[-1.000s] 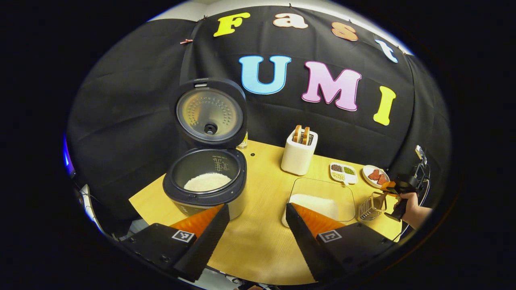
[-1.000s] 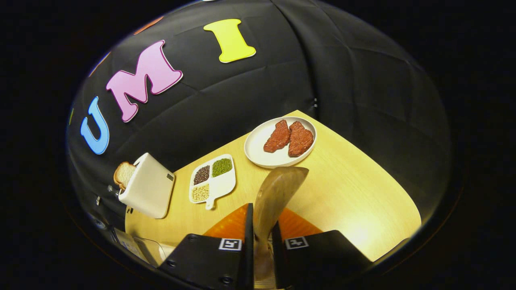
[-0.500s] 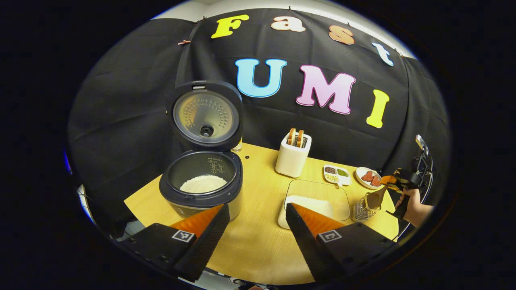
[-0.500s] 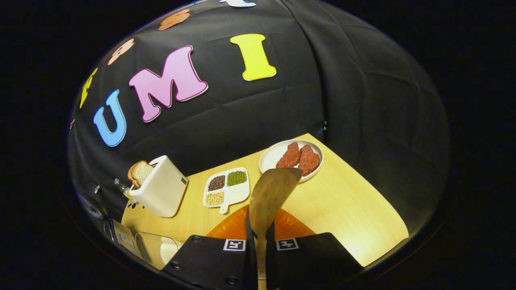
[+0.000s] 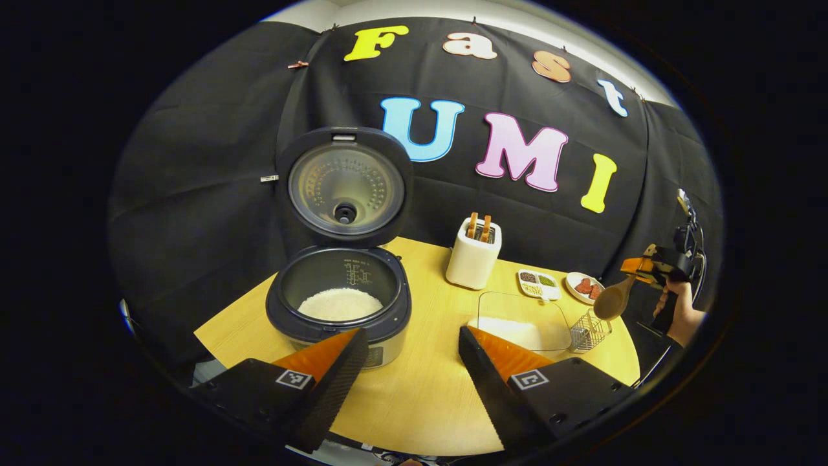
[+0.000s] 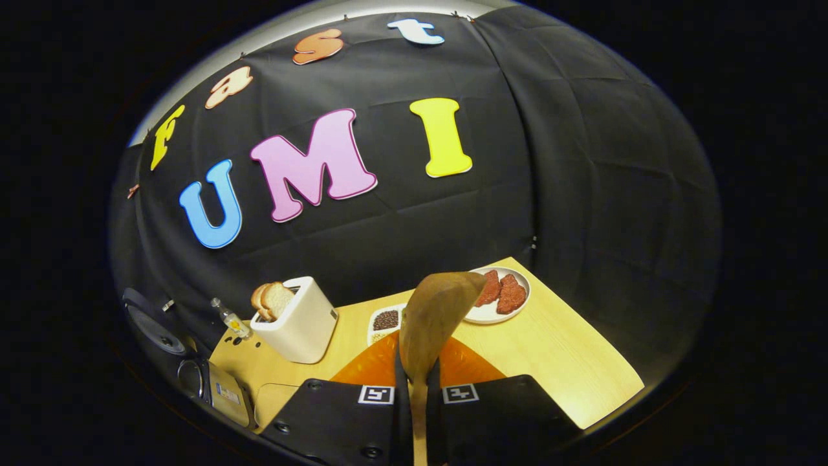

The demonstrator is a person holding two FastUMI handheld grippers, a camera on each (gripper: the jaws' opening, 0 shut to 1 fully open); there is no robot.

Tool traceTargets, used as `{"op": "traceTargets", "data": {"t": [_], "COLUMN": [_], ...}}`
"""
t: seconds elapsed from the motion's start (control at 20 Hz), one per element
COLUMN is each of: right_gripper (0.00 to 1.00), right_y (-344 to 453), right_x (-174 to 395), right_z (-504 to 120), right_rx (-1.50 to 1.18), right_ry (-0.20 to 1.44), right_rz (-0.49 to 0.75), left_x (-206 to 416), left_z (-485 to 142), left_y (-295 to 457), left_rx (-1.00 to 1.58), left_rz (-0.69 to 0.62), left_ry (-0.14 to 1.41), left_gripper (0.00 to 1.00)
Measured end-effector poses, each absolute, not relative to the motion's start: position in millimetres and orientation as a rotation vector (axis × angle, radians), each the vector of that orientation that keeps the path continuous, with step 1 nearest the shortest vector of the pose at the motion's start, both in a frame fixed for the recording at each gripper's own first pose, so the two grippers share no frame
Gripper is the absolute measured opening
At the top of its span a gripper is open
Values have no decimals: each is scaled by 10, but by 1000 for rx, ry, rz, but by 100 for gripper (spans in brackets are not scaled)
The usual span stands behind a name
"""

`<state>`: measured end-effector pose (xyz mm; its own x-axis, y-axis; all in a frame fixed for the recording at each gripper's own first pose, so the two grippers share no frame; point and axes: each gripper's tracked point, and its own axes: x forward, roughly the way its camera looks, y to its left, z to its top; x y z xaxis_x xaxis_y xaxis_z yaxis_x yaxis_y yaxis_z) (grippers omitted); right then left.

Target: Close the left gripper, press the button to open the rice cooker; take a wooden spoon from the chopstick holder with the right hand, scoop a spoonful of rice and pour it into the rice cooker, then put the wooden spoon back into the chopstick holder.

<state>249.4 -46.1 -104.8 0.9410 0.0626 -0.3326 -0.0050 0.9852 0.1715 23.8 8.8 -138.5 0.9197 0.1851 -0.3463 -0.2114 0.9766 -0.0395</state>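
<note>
In the left gripper view, the rice cooker (image 5: pixel 339 304) stands on the left part of the wooden table (image 5: pixel 420 395) with its lid (image 5: pixel 346 188) raised upright, and white rice lies in the inner pot. The left gripper (image 5: pixel 411 362) hovers low in front of the cooker; its jaws are wide apart and hold nothing. Further right stands a white toaster (image 5: pixel 473 260) with bread slices, then a small divided dish (image 5: pixel 537 283) of grains and a plate (image 5: pixel 582 287) with red pieces. In front of them is a clear container (image 5: pixel 521 317) with rice, and just beside it, on its right, the wire chopstick holder (image 5: pixel 587 333). Above the holder, the wooden spoon (image 5: pixel 614 299) is lifted in the air, clear of the holder, carried by the right gripper (image 5: pixel 640 266) in a hand (image 5: pixel 682 314). In the right gripper view, the right gripper's (image 6: pixel 417 388) jaws are closed tightly on the spoon's (image 6: pixel 433 317) handle, and the bowl of the spoon points forward over the table.
</note>
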Motion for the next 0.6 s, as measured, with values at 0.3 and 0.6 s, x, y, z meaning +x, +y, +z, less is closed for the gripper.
{"op": "traceTargets", "data": {"t": [0.3, 0.6], "right_gripper": [12, 12], "right_y": [245, 771], "right_x": [2310, 2235], "right_z": [-977, -1301], "right_rx": [136, 95], "right_ry": [341, 385], "right_rz": [144, 200], "left_x": [85, 15], "left_z": [-1498, -1590], "left_y": [419, 552], "left_rx": [-104, -62], "left_rz": [214, 174], "left_ry": [361, 373], "left_gripper": [96, 95]}}
